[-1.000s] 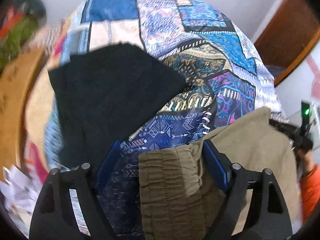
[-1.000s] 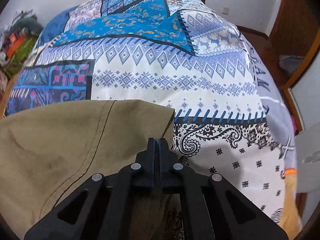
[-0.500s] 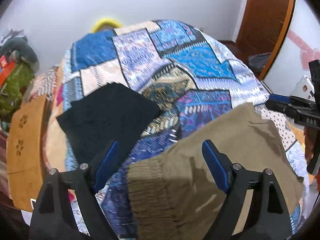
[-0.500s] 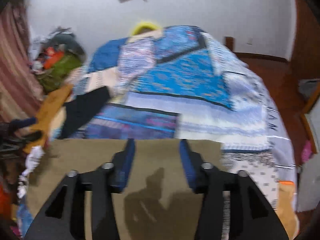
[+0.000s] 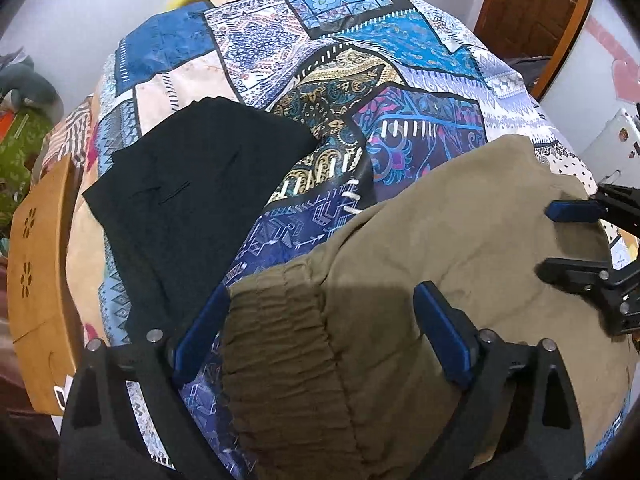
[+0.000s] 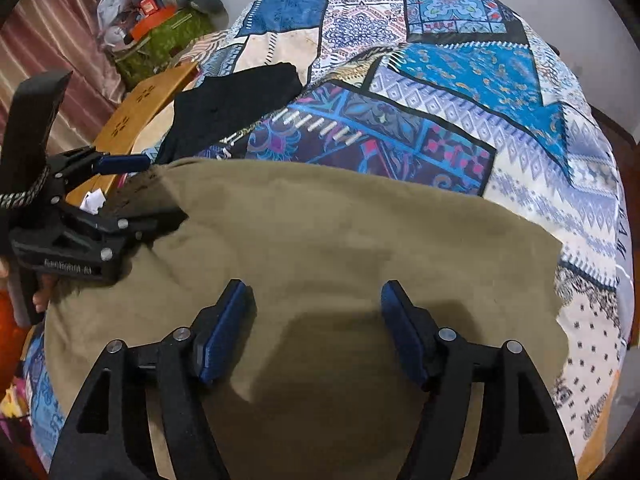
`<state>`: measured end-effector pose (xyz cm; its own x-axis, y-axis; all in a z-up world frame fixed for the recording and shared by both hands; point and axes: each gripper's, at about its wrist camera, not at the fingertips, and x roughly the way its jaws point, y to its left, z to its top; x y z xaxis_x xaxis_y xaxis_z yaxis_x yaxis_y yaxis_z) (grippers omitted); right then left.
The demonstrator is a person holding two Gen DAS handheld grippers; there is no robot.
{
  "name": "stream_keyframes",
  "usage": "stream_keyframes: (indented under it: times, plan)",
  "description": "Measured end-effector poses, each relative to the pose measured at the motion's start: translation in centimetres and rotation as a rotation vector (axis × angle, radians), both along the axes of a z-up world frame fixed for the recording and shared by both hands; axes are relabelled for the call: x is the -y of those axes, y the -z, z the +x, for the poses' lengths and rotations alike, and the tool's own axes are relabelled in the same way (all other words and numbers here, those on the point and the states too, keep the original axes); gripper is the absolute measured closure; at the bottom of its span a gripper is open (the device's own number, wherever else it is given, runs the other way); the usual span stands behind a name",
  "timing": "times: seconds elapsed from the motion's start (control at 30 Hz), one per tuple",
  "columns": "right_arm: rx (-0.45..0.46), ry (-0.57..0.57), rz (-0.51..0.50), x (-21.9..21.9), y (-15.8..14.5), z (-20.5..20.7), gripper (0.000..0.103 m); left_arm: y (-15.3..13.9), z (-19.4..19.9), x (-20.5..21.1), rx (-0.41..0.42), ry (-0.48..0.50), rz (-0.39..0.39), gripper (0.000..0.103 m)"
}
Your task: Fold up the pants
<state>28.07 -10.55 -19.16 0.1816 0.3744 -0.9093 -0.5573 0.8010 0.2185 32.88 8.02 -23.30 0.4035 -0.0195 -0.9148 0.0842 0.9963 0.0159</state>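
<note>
The olive pants [image 5: 420,280] lie folded on the patchwork bedspread [image 5: 360,60], elastic waistband nearest the left gripper [image 5: 320,328]. Both grippers hover above the cloth, gripping nothing: the left gripper's jaws are opening wide over the waistband, and the right gripper [image 6: 316,320] is opening too. A folded black garment [image 5: 192,208] lies just beside the pants

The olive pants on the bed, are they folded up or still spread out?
Folded. The olive pants lie as one compact block on the patchwork bedspread, elastic waistband at one end, no separate legs showing.
</note>
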Motion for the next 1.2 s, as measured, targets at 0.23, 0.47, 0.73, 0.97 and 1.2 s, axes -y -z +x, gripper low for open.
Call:
stream_keyframes:
  times: [0.23, 0.47, 0.73, 0.97, 1.2]
  plan:
    - [0.014, 0.035, 0.002, 3.2, -1.0, -2.7, 0.037, -1.3, -3.3, -0.6, 0.035, -0.012, -0.003, 0.008]
    - [0.063, 0.109, -0.007, 5.2, -1.7, -5.5, 0.037, -3.1, -6.9, -0.1, 0.101, 0.011, 0.087, 0.008]
    - [0.089, 0.229, -0.009, 8.3, -1.8, -9.1, 0.037, -3.2, -10.8, -0.1, 0.139, 0.016, 0.146, 0.007]
    - [0.105, 0.276, -0.007, 9.7, -2.4, -11.3, 0.036, -3.4, -12.5, -0.6, 0.158, -0.028, 0.097, 0.007]
    - [0.164, 0.273, -0.046, 9.4, -3.7, -12.7, 0.036, -6.1, -14.0, -2.0, 0.175, -0.076, 0.025, 0.007]
